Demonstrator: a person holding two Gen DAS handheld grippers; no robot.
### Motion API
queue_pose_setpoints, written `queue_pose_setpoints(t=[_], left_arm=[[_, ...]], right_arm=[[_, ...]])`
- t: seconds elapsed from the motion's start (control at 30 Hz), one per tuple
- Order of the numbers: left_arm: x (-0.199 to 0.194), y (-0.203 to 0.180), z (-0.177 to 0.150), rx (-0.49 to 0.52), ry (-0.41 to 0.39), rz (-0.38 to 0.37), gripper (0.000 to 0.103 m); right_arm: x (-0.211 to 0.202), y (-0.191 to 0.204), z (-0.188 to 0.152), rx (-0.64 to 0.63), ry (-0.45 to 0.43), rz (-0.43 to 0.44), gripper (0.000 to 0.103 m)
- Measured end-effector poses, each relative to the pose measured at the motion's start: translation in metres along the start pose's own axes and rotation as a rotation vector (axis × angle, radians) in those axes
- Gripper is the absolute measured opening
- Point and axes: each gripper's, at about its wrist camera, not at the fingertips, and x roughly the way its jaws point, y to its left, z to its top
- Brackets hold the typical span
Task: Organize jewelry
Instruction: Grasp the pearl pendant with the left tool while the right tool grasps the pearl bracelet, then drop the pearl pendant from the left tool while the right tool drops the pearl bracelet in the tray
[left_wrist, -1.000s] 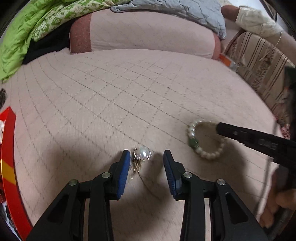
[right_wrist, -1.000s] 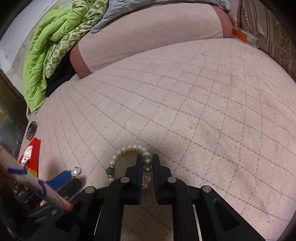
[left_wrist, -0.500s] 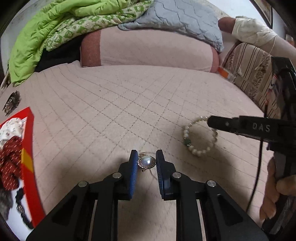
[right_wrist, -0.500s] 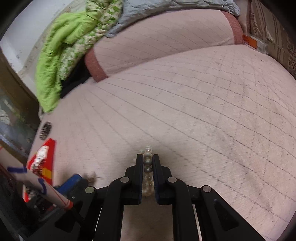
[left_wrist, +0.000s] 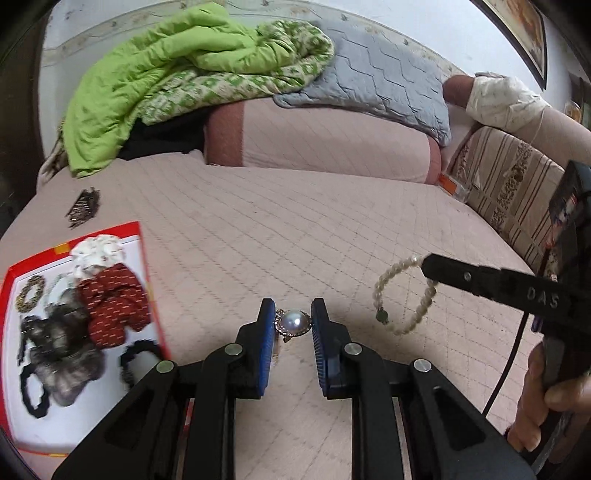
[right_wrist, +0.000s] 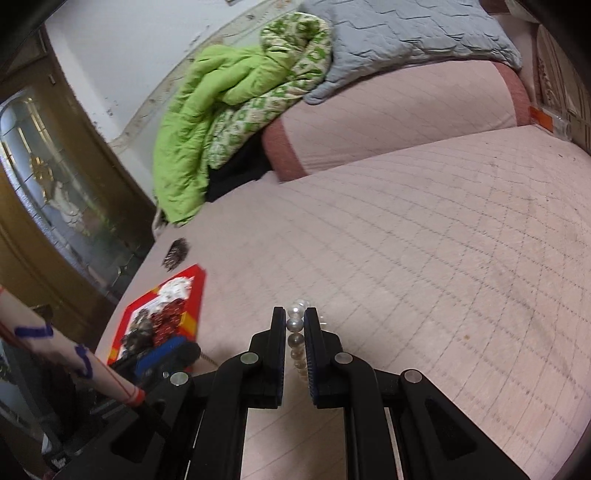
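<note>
My left gripper (left_wrist: 293, 320) is shut on a pearl ring (left_wrist: 293, 322) with a sparkly gold rim, held above the pink quilted bed. My right gripper (right_wrist: 294, 324) is shut on a pearl bracelet (right_wrist: 296, 332). In the left wrist view the bracelet (left_wrist: 402, 295) hangs as a loop with one green bead from the right gripper's fingertips (left_wrist: 428, 263), clear of the bed. A red-rimmed white tray (left_wrist: 142, 258) at the left holds several scrunchies and hair ties; it also shows in the right wrist view (right_wrist: 197, 295).
A dark hair clip (left_wrist: 83, 207) lies on the bed behind the tray. A pink bolster (left_wrist: 317, 144), green quilt (left_wrist: 177, 81) and grey pillow (left_wrist: 380, 77) are stacked at the far end. A striped cushion (left_wrist: 513, 192) lines the right side.
My left gripper closed on the pearl ring and lifted it. My right gripper raised the bracelet off the bed. Both views rose, and the tray came into view at left.
</note>
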Motion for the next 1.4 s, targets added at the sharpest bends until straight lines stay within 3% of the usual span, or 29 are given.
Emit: queue_pose_setpoints(t=[0.37, 0.6, 0.93, 1.17, 1.4], left_arm=[[-0.054, 0.047, -0.015, -0.084, -0.047, 0.047, 0.019], [-0.088, 0.097, -0.023, -0.183, -0.071, 0.076, 0.019], [-0.136, 0.175, -0.047, -0.287, -0.106, 0.182, 0.019], [-0.143, 0.221, -0.07, -0.375, -0.091, 0.248, 0.019], [-0.127, 0.238, -0.08, -0.421, -0.038, 0.259, 0.019]], right_arm=[[-0.004, 0.054, -0.021, -0.068, 0.039, 0.065, 0.011], [0.004, 0.114, -0.034, -0.167, 0.085, 0.129, 0.011], [0.033, 0.198, -0.047, -0.256, 0.155, 0.252, 0.011], [0.076, 0.236, -0.064, -0.254, 0.236, 0.329, 0.011], [0.113, 0.253, -0.077, -0.245, 0.311, 0.377, 0.011]])
